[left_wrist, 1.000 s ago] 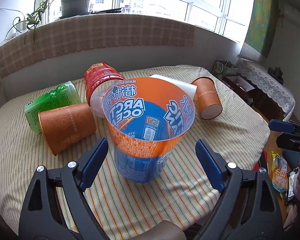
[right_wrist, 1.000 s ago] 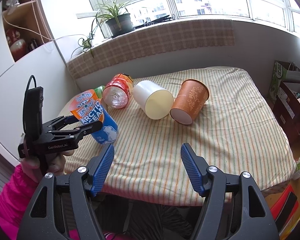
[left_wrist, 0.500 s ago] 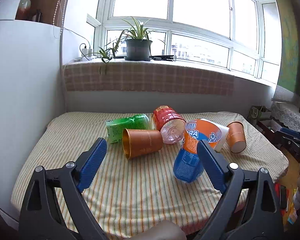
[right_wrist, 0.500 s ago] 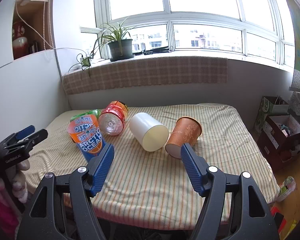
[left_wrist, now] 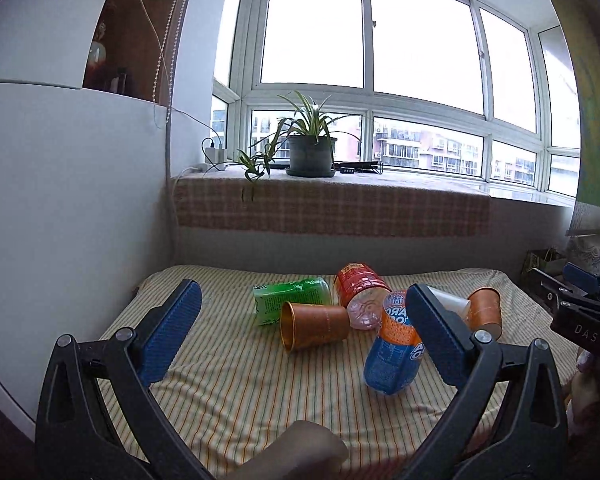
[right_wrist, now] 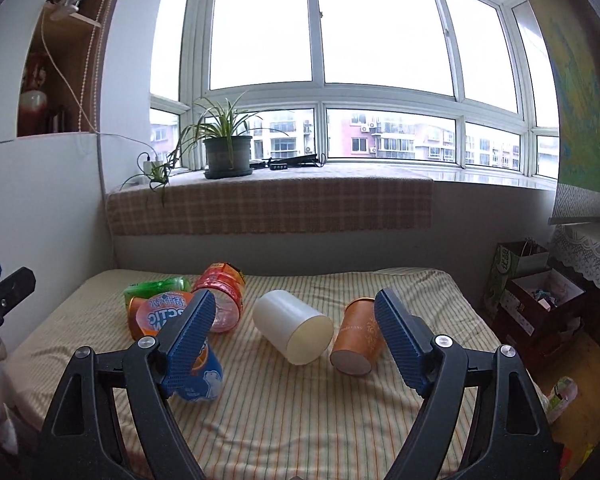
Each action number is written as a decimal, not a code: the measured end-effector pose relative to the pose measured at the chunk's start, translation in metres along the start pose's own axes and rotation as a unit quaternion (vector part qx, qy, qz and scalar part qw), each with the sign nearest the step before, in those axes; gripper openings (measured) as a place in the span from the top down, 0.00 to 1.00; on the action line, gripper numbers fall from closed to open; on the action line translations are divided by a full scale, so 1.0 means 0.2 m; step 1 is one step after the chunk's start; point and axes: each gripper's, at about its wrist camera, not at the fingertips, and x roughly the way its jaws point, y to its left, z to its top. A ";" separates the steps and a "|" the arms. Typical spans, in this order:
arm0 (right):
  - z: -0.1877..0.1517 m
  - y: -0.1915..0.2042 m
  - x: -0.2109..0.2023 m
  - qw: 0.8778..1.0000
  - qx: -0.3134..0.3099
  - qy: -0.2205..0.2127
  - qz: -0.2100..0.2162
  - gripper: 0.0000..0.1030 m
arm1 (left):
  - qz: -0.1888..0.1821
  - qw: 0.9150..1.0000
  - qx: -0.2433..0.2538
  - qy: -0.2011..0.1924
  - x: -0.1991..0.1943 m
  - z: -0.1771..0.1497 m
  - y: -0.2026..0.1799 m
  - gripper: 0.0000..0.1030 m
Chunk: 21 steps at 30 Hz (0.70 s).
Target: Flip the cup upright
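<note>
An orange-and-blue Arctic Ocean cup (left_wrist: 394,350) stands upright on the striped table (left_wrist: 236,392), mouth up; it also shows in the right wrist view (right_wrist: 168,314), partly behind my right gripper's left finger. My left gripper (left_wrist: 300,336) is open and empty, held back from the table. My right gripper (right_wrist: 292,336) is open and empty, also back from the table. A brown paper cup (left_wrist: 314,326) lies on its side left of the upright cup. A white cup (right_wrist: 292,326) and another brown cup (right_wrist: 358,340) lie on their sides to the right.
A green bottle-cup (left_wrist: 290,304) and a red clear one (left_wrist: 360,292) lie on their sides behind. A windowsill with a potted plant (left_wrist: 310,152) runs behind the table. Boxes and bags (right_wrist: 532,300) stand on the floor to the right.
My left gripper has let go of the orange-and-blue cup, pulled back and risen. The cup now stands alone. My right gripper has also drawn back and tilted up.
</note>
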 end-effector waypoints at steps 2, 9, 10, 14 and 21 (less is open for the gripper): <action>0.00 0.00 -0.01 1.000 0.001 -0.002 -0.002 0.21 | 0.004 1.000 0.003 -0.002 -0.01 0.00 0.00 0.00; 0.02 0.00 -0.02 1.000 0.007 -0.008 -0.004 0.21 | 0.007 1.000 0.005 -0.010 -0.04 0.01 -0.01 0.00; 0.02 0.00 -0.02 1.000 0.007 -0.009 -0.005 0.21 | 0.006 1.000 0.006 -0.010 -0.04 0.01 -0.01 0.00; 0.01 -0.01 -0.01 1.000 0.010 -0.004 -0.002 0.21 | 0.008 1.000 0.013 -0.007 -0.04 0.00 -0.03 0.00; 0.01 -0.01 -0.01 1.000 0.015 -0.001 -0.001 0.21 | 0.011 1.000 0.013 -0.008 -0.04 0.00 -0.03 0.00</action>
